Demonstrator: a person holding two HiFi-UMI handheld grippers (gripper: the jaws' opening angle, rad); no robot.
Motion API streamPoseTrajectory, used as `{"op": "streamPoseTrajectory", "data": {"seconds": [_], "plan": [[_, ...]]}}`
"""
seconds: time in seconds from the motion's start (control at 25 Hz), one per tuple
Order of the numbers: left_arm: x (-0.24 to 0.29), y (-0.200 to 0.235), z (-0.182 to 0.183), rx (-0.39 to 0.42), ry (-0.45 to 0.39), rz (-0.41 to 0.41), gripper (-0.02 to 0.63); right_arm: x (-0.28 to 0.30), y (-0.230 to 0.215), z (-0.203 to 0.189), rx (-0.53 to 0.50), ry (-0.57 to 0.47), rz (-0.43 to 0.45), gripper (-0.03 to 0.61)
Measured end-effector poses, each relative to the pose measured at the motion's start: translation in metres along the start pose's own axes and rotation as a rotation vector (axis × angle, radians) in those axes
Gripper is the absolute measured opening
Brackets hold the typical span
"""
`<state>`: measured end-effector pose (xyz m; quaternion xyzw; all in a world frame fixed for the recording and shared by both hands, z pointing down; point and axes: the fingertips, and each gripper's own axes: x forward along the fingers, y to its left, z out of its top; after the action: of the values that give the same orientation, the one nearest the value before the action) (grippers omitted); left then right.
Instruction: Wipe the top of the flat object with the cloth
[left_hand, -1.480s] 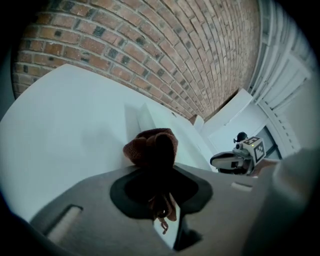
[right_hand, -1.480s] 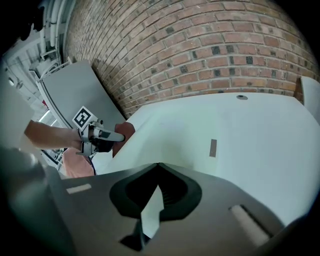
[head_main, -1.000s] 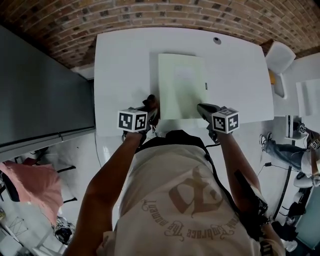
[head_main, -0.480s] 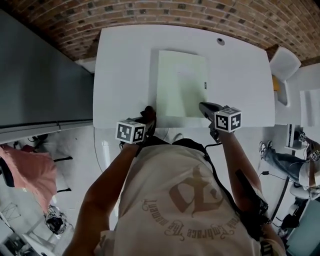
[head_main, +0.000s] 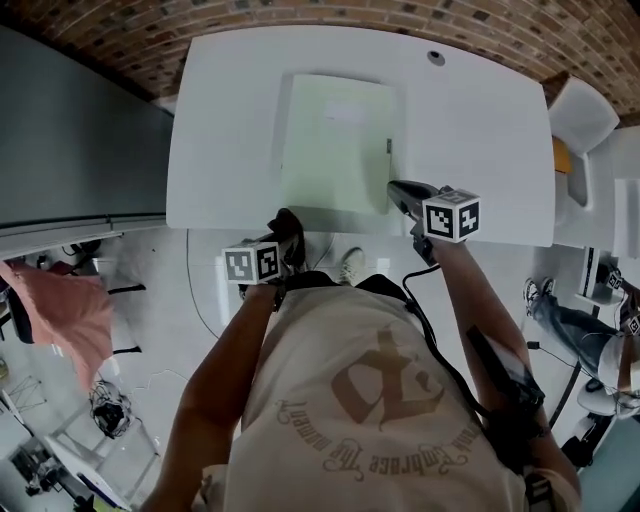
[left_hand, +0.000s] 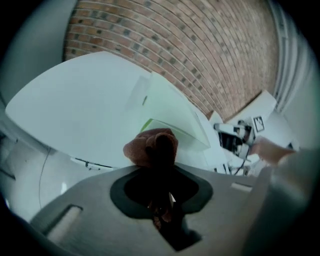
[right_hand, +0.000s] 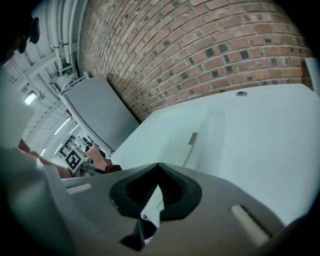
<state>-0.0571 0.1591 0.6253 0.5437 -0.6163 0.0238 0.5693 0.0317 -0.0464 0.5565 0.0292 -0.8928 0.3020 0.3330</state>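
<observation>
A pale green flat object (head_main: 335, 140) lies on the white table (head_main: 230, 130), its near edge close to the table's front. My left gripper (head_main: 285, 232) is shut on a bunched brown cloth (head_main: 287, 222) and sits at the table's near edge, just off the flat object's near left corner. In the left gripper view the cloth (left_hand: 150, 147) hides the fingertips of that gripper (left_hand: 160, 152), and the flat object (left_hand: 170, 105) lies beyond with its near right corner raised. My right gripper (head_main: 394, 190) is shut on that corner; a thin pale edge shows between its jaws (right_hand: 157, 172).
A small round grommet (head_main: 436, 58) sits at the table's far right. A grey cabinet (head_main: 80, 150) stands left of the table, a white chair (head_main: 585, 110) right of it. Brick floor lies beyond. A pink cloth (head_main: 60, 305) hangs low at the left.
My left gripper, with the cloth, has drawn back from the flat object's near left corner to the table's front edge. My right gripper stays on the near right corner.
</observation>
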Motion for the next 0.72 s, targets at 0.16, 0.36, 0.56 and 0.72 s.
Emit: {"op": "streamPoseTrajectory", "data": {"seconds": [0.16,0.36,0.56,0.72], "plan": [[0.002,0.016,0.013,-0.232,-0.133,0.058,0.075,-0.014,-0.01,-0.01,0.01,-0.004,0.024,0.008],[0.015,-0.007,0.019,-0.189,-0.131,0.079,0.075,-0.038,-0.031,-0.014,0.036,-0.033,0.021,0.008],[0.04,-0.047,0.011,-0.083,-0.06,0.057,0.075,-0.055,-0.043,-0.017,0.053,-0.056,0.022,0.008],[0.061,-0.077,0.001,-0.017,0.003,0.022,0.075,-0.067,-0.049,-0.022,0.066,-0.069,0.019,0.008]]}}
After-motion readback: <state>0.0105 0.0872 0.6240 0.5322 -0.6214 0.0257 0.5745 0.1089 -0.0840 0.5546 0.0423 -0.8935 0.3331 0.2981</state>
